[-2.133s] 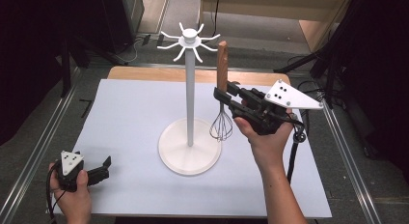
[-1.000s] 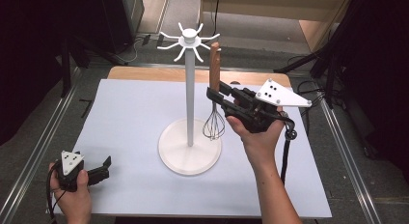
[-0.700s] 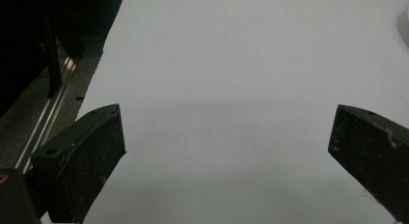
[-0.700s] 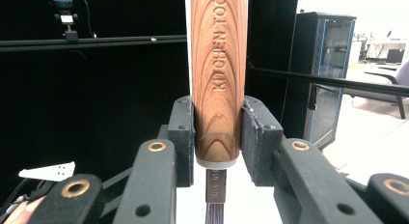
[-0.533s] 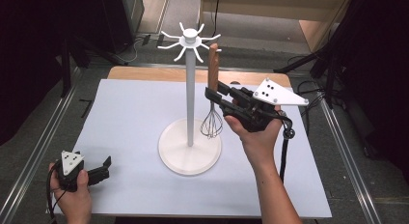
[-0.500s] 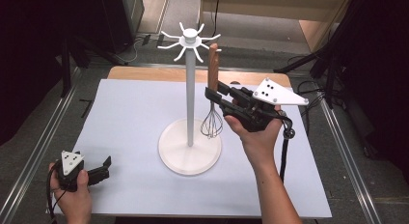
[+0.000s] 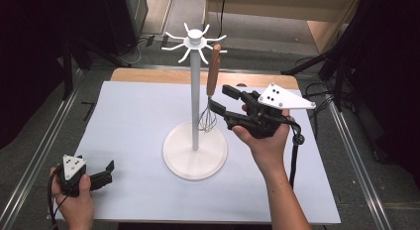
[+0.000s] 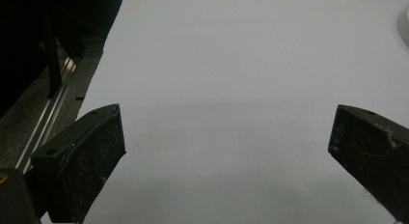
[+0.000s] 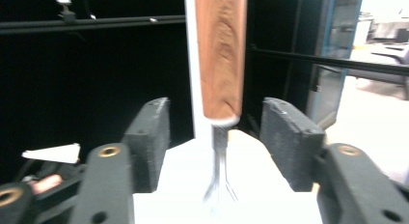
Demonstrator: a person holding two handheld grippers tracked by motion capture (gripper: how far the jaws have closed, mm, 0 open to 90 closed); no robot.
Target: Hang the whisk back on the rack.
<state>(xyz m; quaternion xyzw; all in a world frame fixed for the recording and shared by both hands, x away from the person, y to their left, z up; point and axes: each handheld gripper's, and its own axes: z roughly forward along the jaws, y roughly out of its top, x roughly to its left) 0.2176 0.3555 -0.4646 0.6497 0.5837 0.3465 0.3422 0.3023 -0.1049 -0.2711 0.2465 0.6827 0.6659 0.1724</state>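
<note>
Two open jaws of my right gripper (image 7: pixel 221 102) are flanking the light, hanging whisk (image 7: pixel 210 93); its wooden handle (image 9: pixel 221 55) offers the firmest hold, while my left gripper (image 7: pixel 101 174) is idling open near the worktop's (image 7: pixel 129 121) front-left corner.

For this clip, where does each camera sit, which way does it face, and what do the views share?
High view: above the person's side, facing forward and down on the table; both forearms, left gripper, right gripper.
Left gripper view: along open jaws at bare table.
Right gripper view: along open jaws at the whisk.
Shared: whisk and white stand in high and right gripper views.
</note>
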